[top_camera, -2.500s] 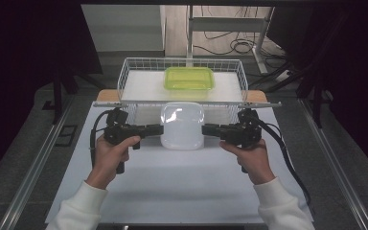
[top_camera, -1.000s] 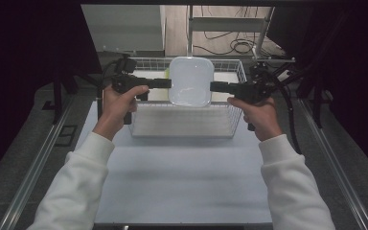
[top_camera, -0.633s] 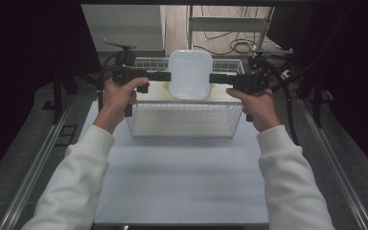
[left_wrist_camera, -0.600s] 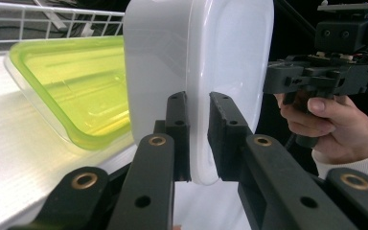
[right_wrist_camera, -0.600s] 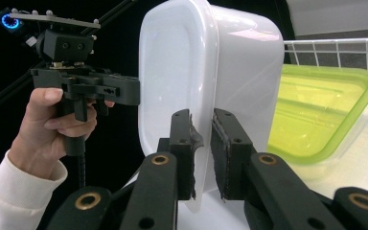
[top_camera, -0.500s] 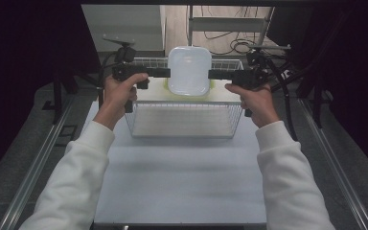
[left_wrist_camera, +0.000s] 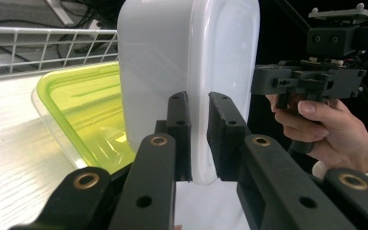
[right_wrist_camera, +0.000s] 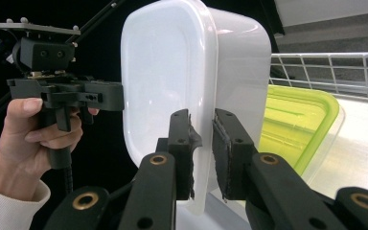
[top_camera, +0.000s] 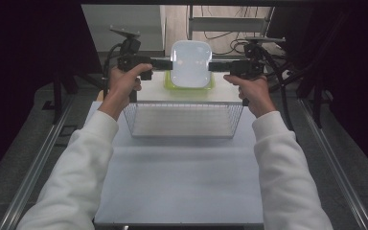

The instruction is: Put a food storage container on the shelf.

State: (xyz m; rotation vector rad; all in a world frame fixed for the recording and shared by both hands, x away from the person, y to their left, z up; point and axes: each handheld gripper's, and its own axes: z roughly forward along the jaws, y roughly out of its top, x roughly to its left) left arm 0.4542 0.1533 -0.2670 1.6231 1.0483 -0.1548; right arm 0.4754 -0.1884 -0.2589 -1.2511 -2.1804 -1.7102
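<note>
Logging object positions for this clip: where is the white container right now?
In the high view the white container is held up between the left gripper and right gripper, each clamped on one rim, above the yellow-green container at the far end of the wire basket.

Two containers: one white tub (top_camera: pixel 190 62) at upper centre of the high view, one yellow-green container (left_wrist_camera: pixel 84 112) at centre left of the left gripper view. One wire basket (top_camera: pixel 184 120) mid-frame. One white table (top_camera: pixel 177 187) across the lower half. Two grippers: left gripper (top_camera: pixel 165 63), right gripper (top_camera: pixel 215 66). Two hands, two white sleeves.
</note>
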